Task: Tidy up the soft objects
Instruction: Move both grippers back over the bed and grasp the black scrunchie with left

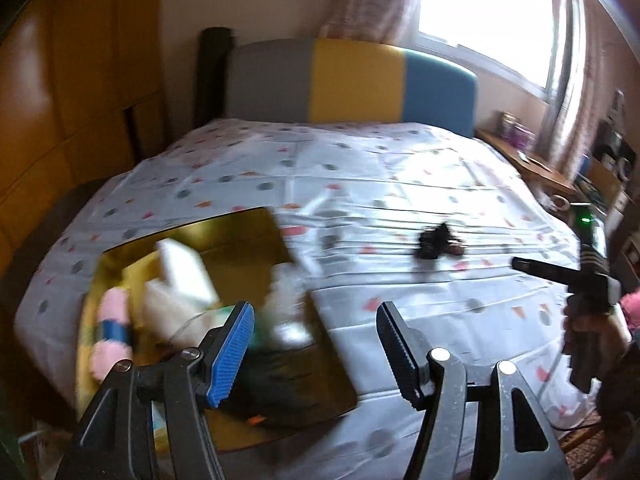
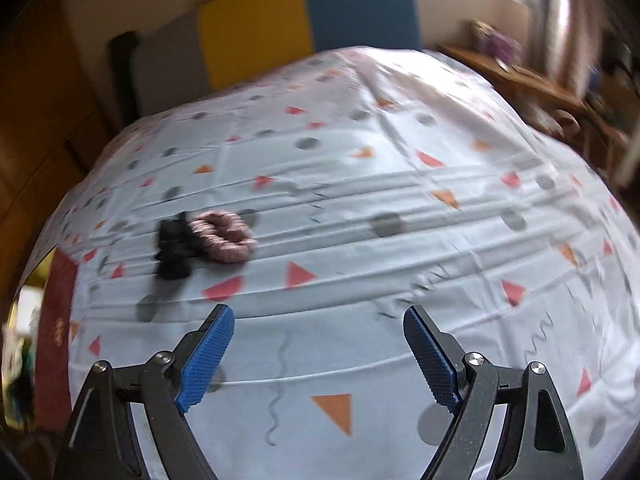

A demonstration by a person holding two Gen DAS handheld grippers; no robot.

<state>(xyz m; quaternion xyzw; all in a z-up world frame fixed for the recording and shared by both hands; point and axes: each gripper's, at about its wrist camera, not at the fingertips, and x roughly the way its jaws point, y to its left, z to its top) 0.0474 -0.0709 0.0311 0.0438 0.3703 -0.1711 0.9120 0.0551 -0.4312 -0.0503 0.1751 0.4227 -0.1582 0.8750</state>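
Observation:
A pink scrunchie [image 2: 223,235] lies on the patterned bedsheet [image 2: 360,208], touching a black scrunchie [image 2: 174,249] on its left. My right gripper [image 2: 318,314] hovers open over the sheet, nearer the camera than both, nothing between its fingers. In the left wrist view the black scrunchie [image 1: 438,242] shows mid-bed. My left gripper [image 1: 316,316] stands open and empty beside a gold box [image 1: 256,412] holding soft things: a pink yarn roll with a blue band [image 1: 112,332], white plush pieces [image 1: 180,280]. The right gripper [image 1: 556,272] appears at the right edge, held by a hand.
A grey, yellow and blue headboard [image 1: 352,80] stands at the bed's far end. A wooden wardrobe [image 1: 60,120] fills the left side. A wooden bedside table [image 1: 532,160] with small items is under the bright window [image 1: 488,12]. The box's red side [image 2: 56,320] shows at far left.

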